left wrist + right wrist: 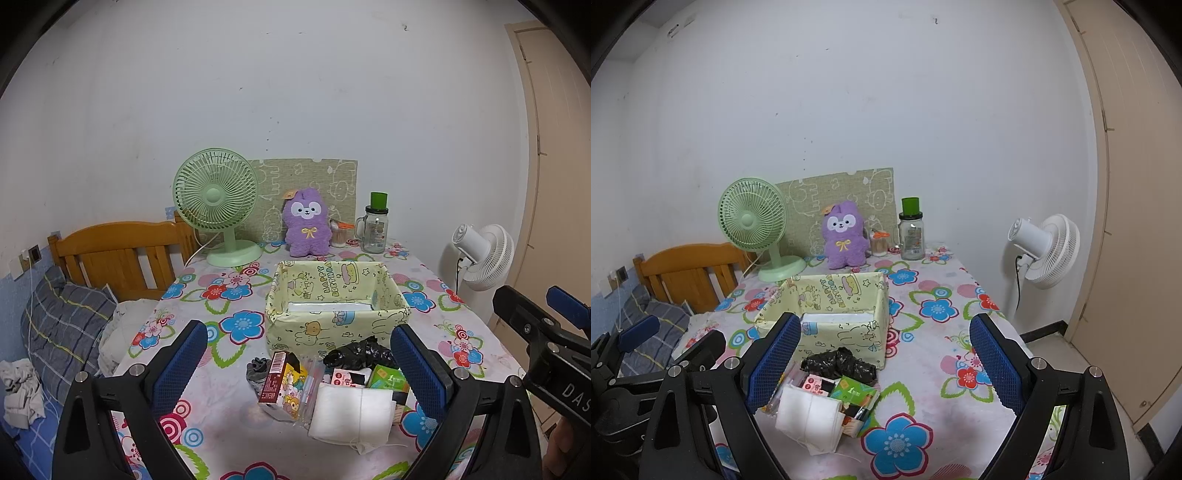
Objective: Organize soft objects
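Observation:
A pile of small things lies on the floral table in front of a yellow cartoon-print box [334, 325] [846, 328]. The pile holds a folded white cloth [352, 411] [809, 411], a crumpled black bag [360, 352] [838, 363], a grey sock [258, 371], a green tissue pack [388, 378] [855, 392] and a small carton [282, 384]. My left gripper [299, 369] is open and empty, above the pile. My right gripper [886, 369] is open and empty, to the right of the pile. The box looks empty except for a white liner.
A green desk fan [218, 206], a purple plush toy [306, 227], a cotton-swab jar [338, 234] and a glass jar with a green lid [376, 229] stand along the back wall. A white floor fan [1043, 251] is right of the table. A bed with a wooden headboard [118, 254] is left.

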`<move>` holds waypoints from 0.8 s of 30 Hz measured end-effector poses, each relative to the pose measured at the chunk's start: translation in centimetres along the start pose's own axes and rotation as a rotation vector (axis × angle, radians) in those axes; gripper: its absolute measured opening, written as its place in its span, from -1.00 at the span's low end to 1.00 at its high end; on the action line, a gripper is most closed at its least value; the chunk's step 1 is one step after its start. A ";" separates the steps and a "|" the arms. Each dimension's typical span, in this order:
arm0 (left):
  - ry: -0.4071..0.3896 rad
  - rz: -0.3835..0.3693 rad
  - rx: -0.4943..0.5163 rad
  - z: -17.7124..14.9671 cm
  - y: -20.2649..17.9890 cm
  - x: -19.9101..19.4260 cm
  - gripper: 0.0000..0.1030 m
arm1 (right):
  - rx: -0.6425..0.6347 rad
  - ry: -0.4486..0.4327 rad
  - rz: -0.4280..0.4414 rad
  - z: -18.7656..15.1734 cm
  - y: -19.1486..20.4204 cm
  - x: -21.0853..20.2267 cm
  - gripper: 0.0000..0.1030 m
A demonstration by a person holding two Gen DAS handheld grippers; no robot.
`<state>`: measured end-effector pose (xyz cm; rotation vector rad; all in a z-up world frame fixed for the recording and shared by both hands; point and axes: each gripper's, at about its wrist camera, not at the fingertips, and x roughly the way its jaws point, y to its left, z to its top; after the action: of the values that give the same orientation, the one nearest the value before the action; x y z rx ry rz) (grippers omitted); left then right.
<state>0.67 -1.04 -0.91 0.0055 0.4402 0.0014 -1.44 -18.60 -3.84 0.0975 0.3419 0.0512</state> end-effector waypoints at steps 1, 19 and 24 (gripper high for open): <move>0.000 -0.001 0.000 0.0 0.0 0.0 0.95 | 0.000 -0.001 0.000 0.0 0.0 0.0 0.83; 0.000 0.000 0.002 0.0 -0.1 0.0 0.91 | 0.001 0.003 0.001 0.1 0.1 0.0 0.84; 0.002 -0.003 0.003 0.0 -0.2 0.2 0.86 | 0.001 0.006 0.002 0.0 0.2 0.1 0.83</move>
<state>0.87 -1.25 -1.03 0.0081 0.4425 -0.0023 -1.36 -18.42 -3.81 0.0987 0.3473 0.0538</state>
